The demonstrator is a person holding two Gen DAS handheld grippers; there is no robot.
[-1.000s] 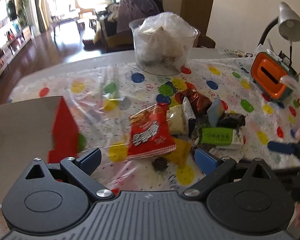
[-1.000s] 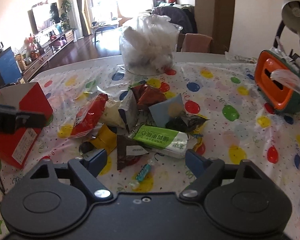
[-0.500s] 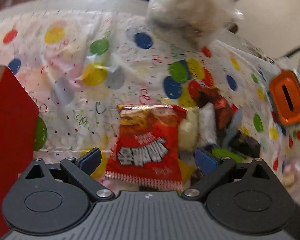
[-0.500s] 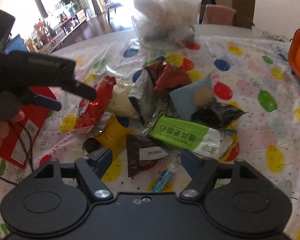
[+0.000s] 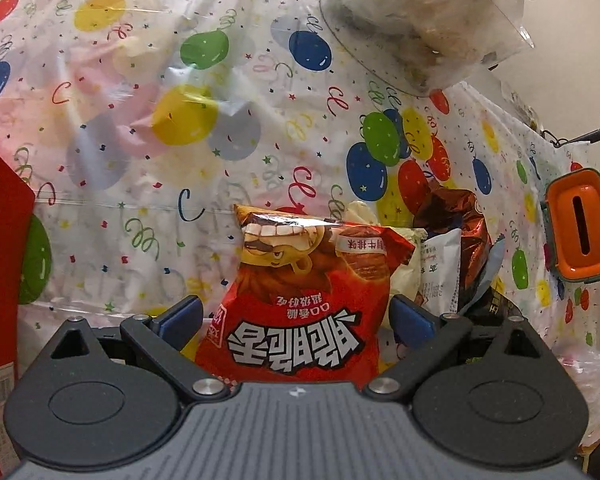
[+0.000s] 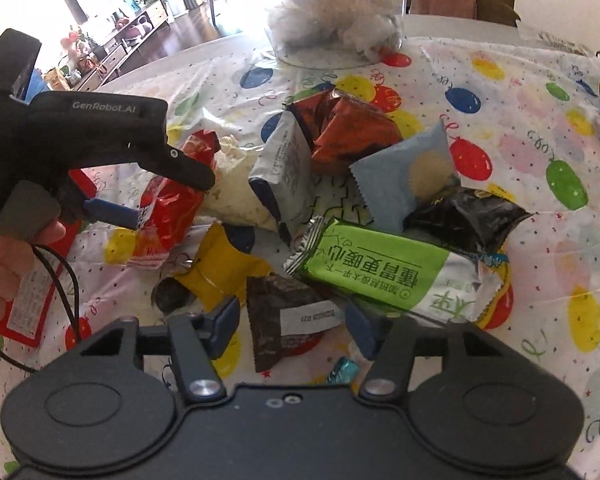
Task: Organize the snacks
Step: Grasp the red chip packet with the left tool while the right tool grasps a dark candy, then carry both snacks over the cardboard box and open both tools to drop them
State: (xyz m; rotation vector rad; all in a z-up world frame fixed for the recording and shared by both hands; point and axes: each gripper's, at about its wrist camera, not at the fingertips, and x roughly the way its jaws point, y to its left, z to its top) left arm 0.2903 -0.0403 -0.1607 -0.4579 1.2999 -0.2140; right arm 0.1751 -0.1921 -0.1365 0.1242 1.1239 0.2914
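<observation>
A pile of snack packets lies on the balloon-print tablecloth (image 5: 148,184). My left gripper (image 5: 296,316) is open with its two blue fingers either side of the red snack bag (image 5: 304,300); it also shows in the right wrist view (image 6: 168,204), where the left gripper (image 6: 140,196) reaches over it. My right gripper (image 6: 292,320) is open, its fingers astride a dark brown triangular packet (image 6: 284,316). A green-and-white bar packet (image 6: 388,272), a yellow packet (image 6: 220,264), a blue packet (image 6: 404,176) and a black packet (image 6: 468,216) lie around it.
A red cardboard box (image 5: 0,280) stands at the left, also seen in the right wrist view (image 6: 32,296). A clear tub lined with a plastic bag (image 5: 420,20) stands at the back. An orange-lidded container (image 5: 580,232) sits at the right.
My left gripper has dropped and closed in on the red snack bag, which now sits between its fingers. My right gripper has moved down and forward over the dark brown packet and narrowed a little.
</observation>
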